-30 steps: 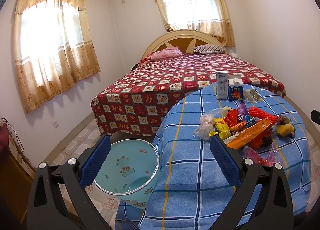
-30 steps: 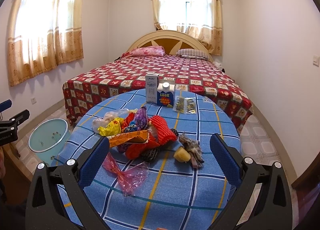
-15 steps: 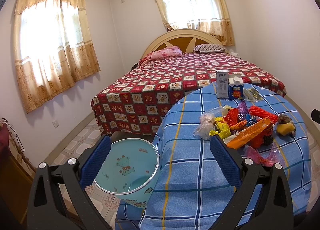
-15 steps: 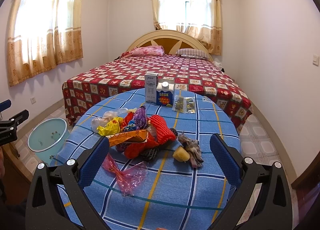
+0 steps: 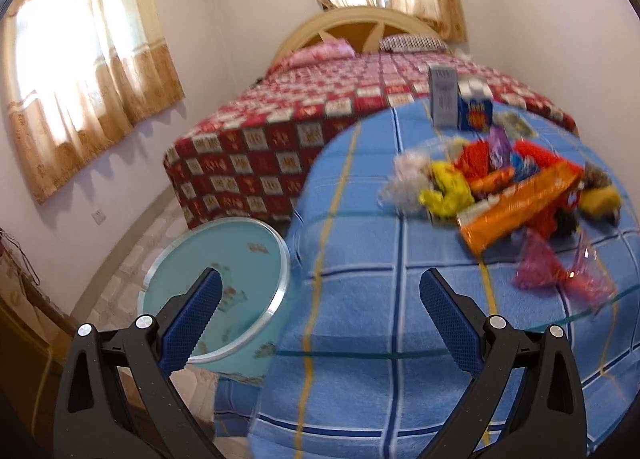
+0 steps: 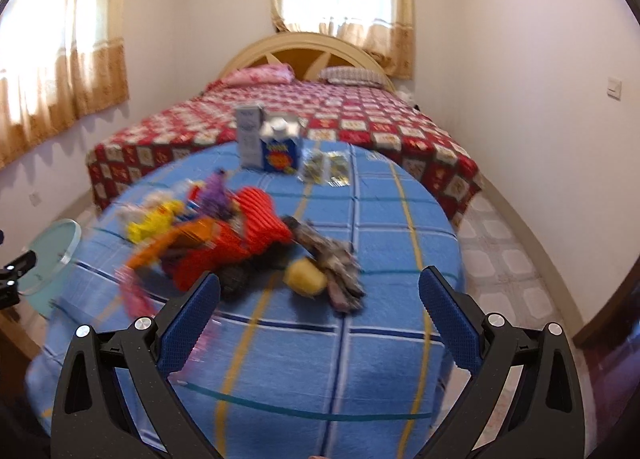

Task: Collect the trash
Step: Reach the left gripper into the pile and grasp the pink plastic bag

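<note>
Blue-padded left gripper [image 5: 316, 301] and right gripper [image 6: 319, 301] both spread wide, empty, trash [image 6: 240, 243] mid-frame, bin [image 5: 216, 287] lower left.

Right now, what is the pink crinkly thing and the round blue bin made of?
The pink wrapper looks like thin see-through plastic film: it is crumpled and glints. The blue bin seems to be smooth hard plastic with a shiny pale rim, though blur leaves that unsure.

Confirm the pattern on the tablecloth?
Blue tablecloth with a grid of dark-blue, white and yellow lines; clearest in the right wrist view.
</note>
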Tool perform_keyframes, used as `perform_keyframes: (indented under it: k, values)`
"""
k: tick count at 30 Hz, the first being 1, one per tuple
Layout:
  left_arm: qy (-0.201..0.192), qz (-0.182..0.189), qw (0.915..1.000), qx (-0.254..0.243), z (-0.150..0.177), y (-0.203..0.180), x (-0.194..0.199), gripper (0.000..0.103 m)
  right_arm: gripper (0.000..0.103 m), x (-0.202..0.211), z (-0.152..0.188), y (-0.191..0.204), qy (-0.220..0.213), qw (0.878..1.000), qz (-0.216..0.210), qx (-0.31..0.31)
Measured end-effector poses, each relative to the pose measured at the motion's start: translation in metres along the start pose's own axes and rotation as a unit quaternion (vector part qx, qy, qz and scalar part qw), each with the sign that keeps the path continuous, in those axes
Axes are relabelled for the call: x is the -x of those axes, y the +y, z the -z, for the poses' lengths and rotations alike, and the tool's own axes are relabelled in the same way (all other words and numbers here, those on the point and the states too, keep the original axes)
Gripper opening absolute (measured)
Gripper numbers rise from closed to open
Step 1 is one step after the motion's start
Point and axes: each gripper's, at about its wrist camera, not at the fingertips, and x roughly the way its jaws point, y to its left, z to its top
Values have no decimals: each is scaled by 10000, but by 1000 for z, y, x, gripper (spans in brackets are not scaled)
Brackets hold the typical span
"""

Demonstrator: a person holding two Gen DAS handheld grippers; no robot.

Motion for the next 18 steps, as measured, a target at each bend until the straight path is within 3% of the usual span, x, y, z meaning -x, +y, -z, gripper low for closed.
perform_keyframes:
  k: [6,11,18]
  values:
    - [295,186,9993,-112,6,-27,-35,97,96,-26,15,-12,156,9997,193,-4]
    - [497,181,9986,-34,5,-42,-61,97,85,-41,15,-25,184,9996,123,-155]
    - [365,230,9989,175,-8,-41,-57,97,75,-51,9,-50,118,9988,232,-422]
